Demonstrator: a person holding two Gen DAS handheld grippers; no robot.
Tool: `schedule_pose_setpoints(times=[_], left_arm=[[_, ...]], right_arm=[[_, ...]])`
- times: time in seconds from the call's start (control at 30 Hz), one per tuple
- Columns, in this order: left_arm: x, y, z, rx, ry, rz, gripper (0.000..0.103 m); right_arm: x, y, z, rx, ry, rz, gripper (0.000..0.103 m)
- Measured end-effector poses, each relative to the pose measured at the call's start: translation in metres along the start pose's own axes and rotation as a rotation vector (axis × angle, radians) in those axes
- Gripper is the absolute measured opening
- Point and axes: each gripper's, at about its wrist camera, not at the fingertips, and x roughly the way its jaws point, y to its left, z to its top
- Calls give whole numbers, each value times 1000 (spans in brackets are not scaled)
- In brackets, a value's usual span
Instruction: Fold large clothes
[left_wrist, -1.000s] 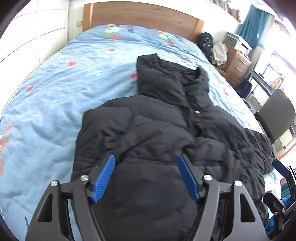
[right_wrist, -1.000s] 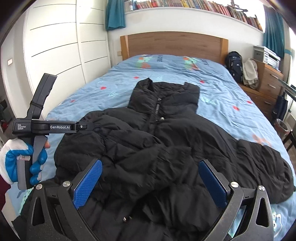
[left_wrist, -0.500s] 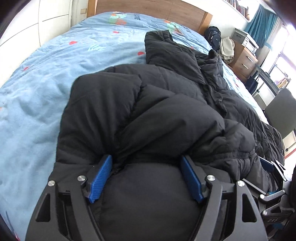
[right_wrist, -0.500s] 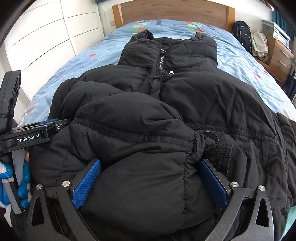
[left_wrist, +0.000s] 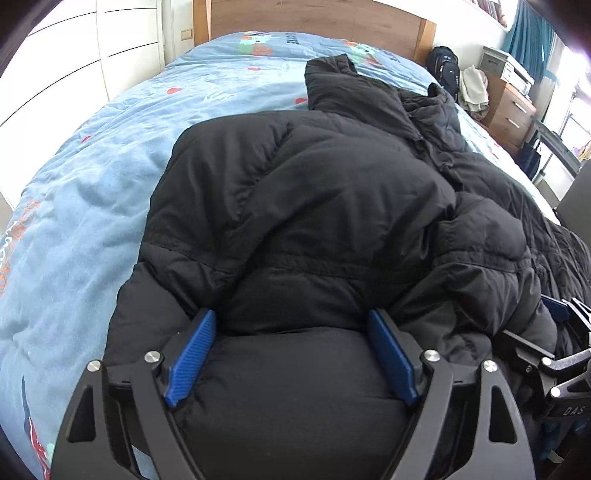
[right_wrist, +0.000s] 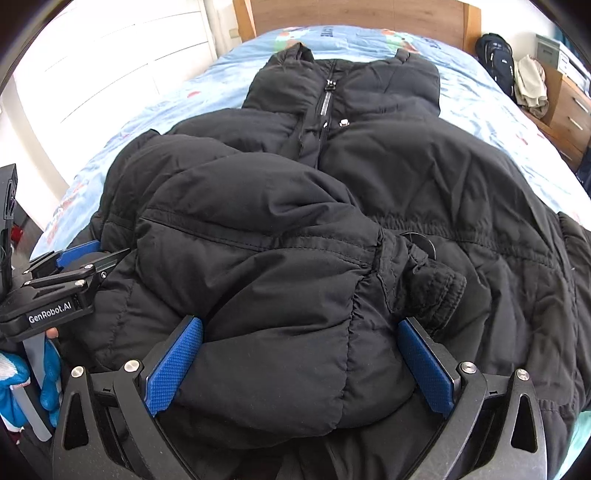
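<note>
A black puffer jacket (left_wrist: 314, 184) (right_wrist: 406, 166) lies front up on the blue bed (left_wrist: 92, 184), collar (right_wrist: 332, 74) toward the headboard. One sleeve is folded across the body, its cuff (right_wrist: 439, 288) near the middle. My left gripper (left_wrist: 290, 314) is pressed down into the near left part of the jacket. Its jaws are opening and puffy fabric bulges between the blue pads. My right gripper (right_wrist: 299, 322) stands wide open over the folded sleeve, with fabric swelling up between its pads. A hand in a blue-and-white glove (right_wrist: 14, 380) holds the left gripper's handle.
A wooden headboard (left_wrist: 314, 18) stands at the far end. A black backpack (left_wrist: 445, 66) and a chest of drawers (left_wrist: 509, 107) are at the bed's right side. White wardrobe doors (left_wrist: 74, 55) line the left. A dark chair (left_wrist: 580, 199) stands at the right edge.
Both grippers have sunk onto the jacket, which now fills the views. The left gripper's pads stand farther apart than before. The folded sleeve has come to rest across the body.
</note>
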Motion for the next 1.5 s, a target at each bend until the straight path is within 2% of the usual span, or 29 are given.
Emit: schedule_pose_setpoints(times=[0.2, 0.3, 0.4, 0.57, 0.67, 0.8, 0.93, 1.07, 1.27, 1.5], left_arm=[[-11, 0, -2, -1, 33, 9, 85], [-30, -3, -6, -1, 13, 25, 85], [-55, -2, -14, -36, -8, 4, 85], [-93, -1, -35, -78, -38, -17, 85], [-104, -3, -42, -71, -39, 1, 85], [-118, -4, -46, -60, -49, 17, 85], [-127, -4, -49, -56, -44, 42, 85], [-129, -2, -57, -66, -19, 69, 85], [-134, 12, -72, -123, 4, 128, 85], [-136, 5, -79, -141, 17, 180, 85]], right_arm=[[-17, -4, -3, 23, -2, -6, 102], [-42, -15, -11, 40, -26, 9, 102], [-71, -40, -24, 74, -57, -8, 102], [-115, -109, -59, 212, -101, -71, 102], [-134, -162, -89, 323, -108, -128, 102], [-146, -240, -130, 538, -109, -161, 102], [-155, -312, -158, 754, -159, -141, 102], [-147, -351, -166, 876, -211, -101, 102], [-138, -385, -181, 1015, -288, -3, 102], [-132, -412, -182, 1091, -355, 58, 102]])
